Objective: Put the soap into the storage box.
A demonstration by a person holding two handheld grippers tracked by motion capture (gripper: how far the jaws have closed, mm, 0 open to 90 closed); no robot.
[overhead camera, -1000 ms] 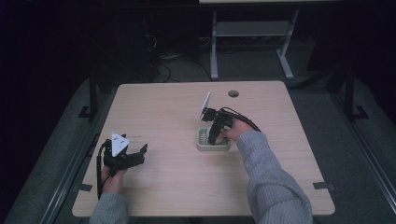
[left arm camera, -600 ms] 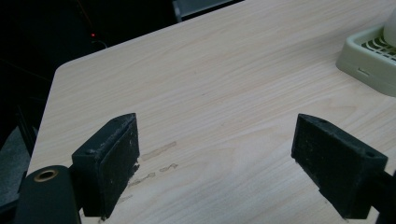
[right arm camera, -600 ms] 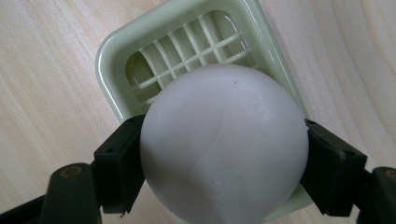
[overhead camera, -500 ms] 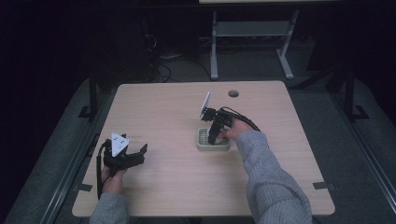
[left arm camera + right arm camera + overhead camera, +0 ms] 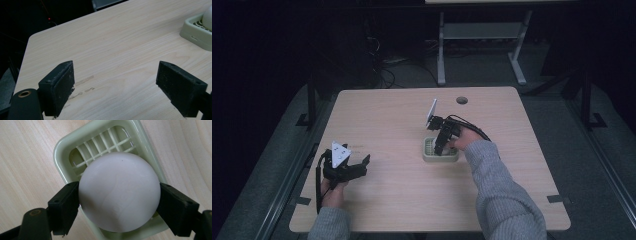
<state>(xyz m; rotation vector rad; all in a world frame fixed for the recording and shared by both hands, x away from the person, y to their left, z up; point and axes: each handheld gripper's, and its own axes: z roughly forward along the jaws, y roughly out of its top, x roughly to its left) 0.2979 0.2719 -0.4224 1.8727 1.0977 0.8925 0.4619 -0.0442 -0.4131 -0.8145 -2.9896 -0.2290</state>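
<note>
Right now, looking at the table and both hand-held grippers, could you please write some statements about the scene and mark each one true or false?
1. The right hand-held gripper has its jaws on either side of a white round soap. True.
2. The soap is over a pale green slatted dish. True.
3. The left hand-held gripper is shut on a sponge. False: its jaws stand wide apart with only bare table between them.
4. The dish lies at the table's left edge beside the left hand-held gripper. False: it sits near the middle of the table, under the right one.
5. The table has a light wood grain top. True.
</note>
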